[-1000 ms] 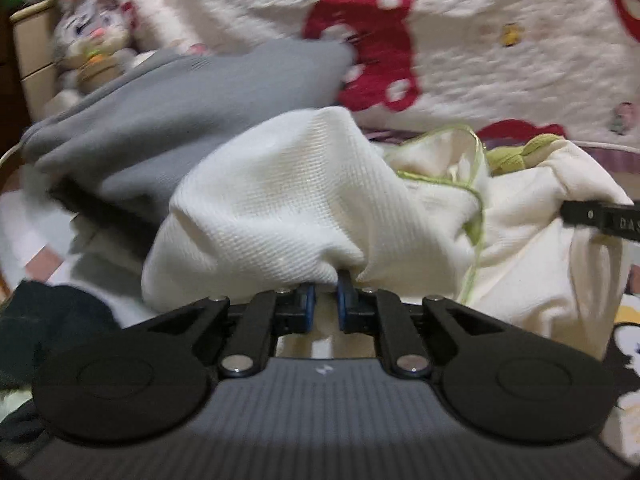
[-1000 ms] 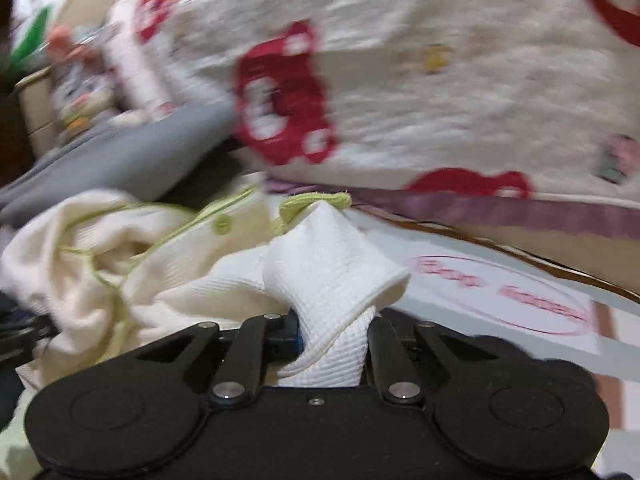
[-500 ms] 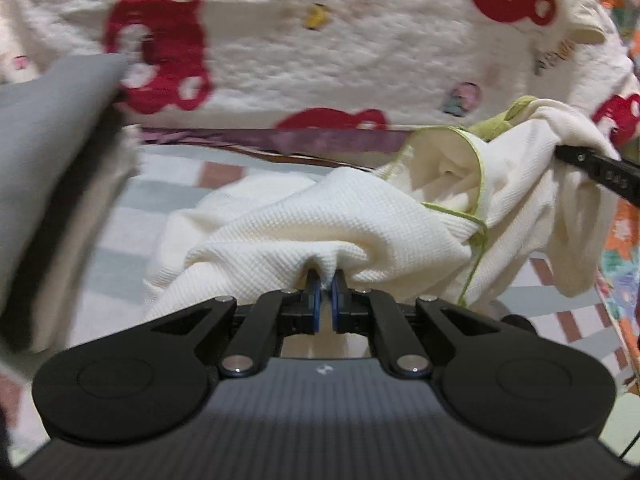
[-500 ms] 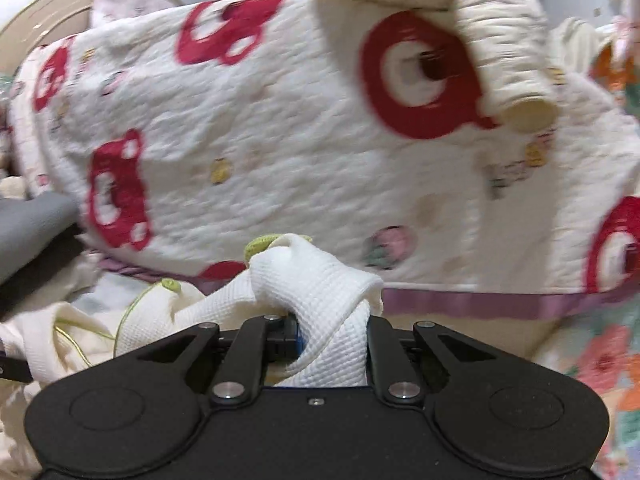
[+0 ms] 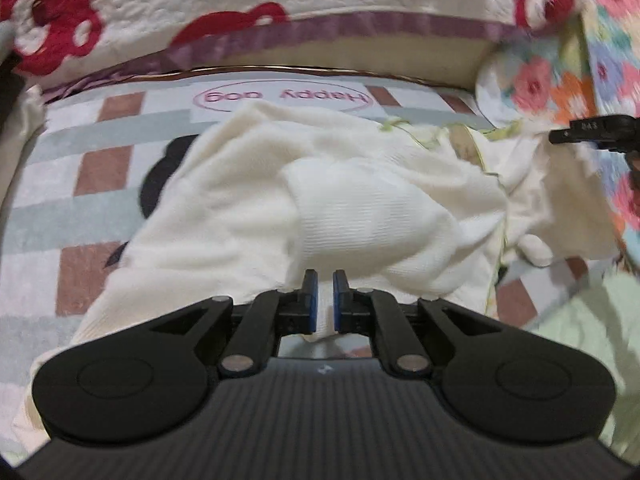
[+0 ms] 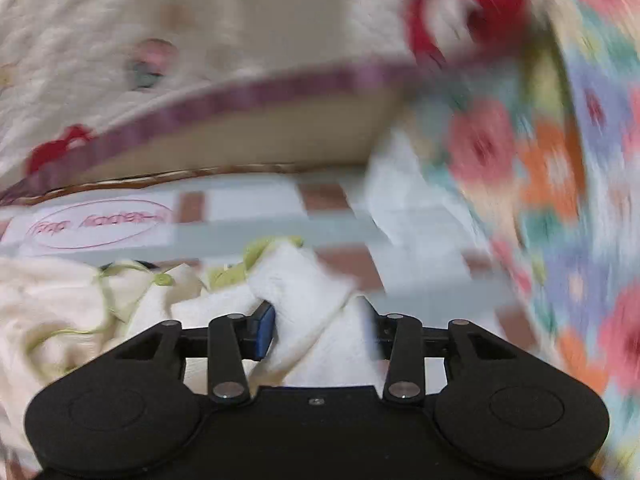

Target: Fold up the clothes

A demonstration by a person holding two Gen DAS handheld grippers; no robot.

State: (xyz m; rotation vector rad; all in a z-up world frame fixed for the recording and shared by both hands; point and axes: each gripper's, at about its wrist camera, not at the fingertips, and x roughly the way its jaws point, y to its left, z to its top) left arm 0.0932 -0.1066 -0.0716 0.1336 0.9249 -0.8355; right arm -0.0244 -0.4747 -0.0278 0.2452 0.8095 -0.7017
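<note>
A cream waffle-knit garment with lime-green trim [image 5: 352, 208] lies spread over a checked play mat [image 5: 92, 168]. My left gripper [image 5: 325, 300] is shut on a fold of its near edge. My right gripper [image 6: 320, 332] is shut on another bunch of the same garment [image 6: 304, 280], near its green-trimmed collar. The right gripper's finger also shows at the far right of the left wrist view [image 5: 592, 130], holding the cloth's right end.
A white quilt with red shapes and a purple border [image 5: 280, 28] hangs along the mat's far side. A floral blanket [image 6: 560, 184] rises on the right. The mat bears a "Happy dog" oval print [image 5: 280, 98].
Both grippers carried the garment rightward, away from the grey clothes pile, and lowered it onto the mat. The cloth is now spread flatter. Both stay shut on it.
</note>
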